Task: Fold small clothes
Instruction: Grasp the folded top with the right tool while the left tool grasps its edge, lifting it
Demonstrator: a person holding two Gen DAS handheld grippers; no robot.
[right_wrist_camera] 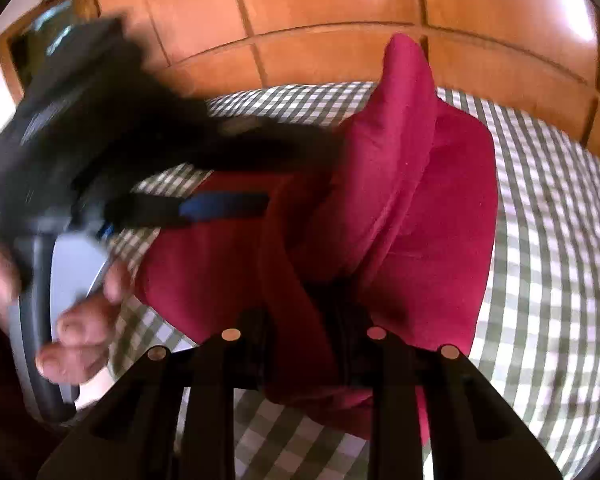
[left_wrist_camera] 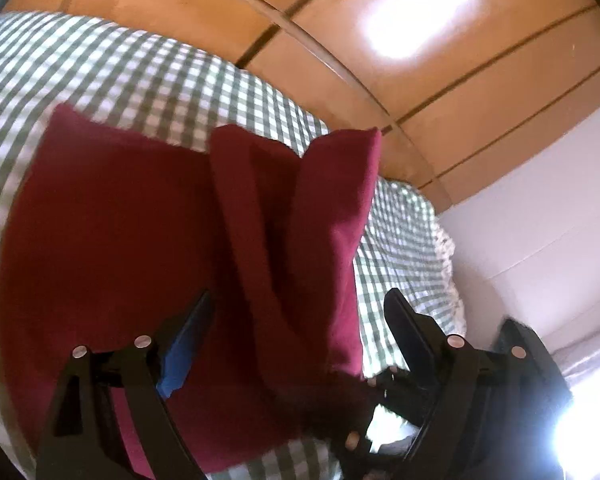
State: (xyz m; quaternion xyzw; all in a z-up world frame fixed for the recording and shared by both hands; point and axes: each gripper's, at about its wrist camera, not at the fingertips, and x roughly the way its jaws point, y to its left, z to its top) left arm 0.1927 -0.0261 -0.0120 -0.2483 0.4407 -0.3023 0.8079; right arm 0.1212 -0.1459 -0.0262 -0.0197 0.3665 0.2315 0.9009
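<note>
A dark red garment (left_wrist_camera: 112, 220) lies on a green-and-white checked cloth (left_wrist_camera: 120, 80). Part of it is lifted into an upright fold (left_wrist_camera: 324, 216). In the left wrist view my left gripper (left_wrist_camera: 300, 300) is open, its fingers on either side of the hanging fold and not closed on it. The right gripper (left_wrist_camera: 384, 396) shows at lower right, pinching the fold's lower end. In the right wrist view my right gripper (right_wrist_camera: 304, 320) is shut on the red garment (right_wrist_camera: 400, 200) and holds it up. The left gripper (right_wrist_camera: 236, 176) reaches in from the left, blurred, open around the cloth.
A glossy orange-brown wooden headboard or panel (left_wrist_camera: 420, 80) runs behind the checked cloth. A white wall (left_wrist_camera: 540, 220) is at the right with bright glare below. The person's hand (right_wrist_camera: 80, 320) holds the left gripper's handle.
</note>
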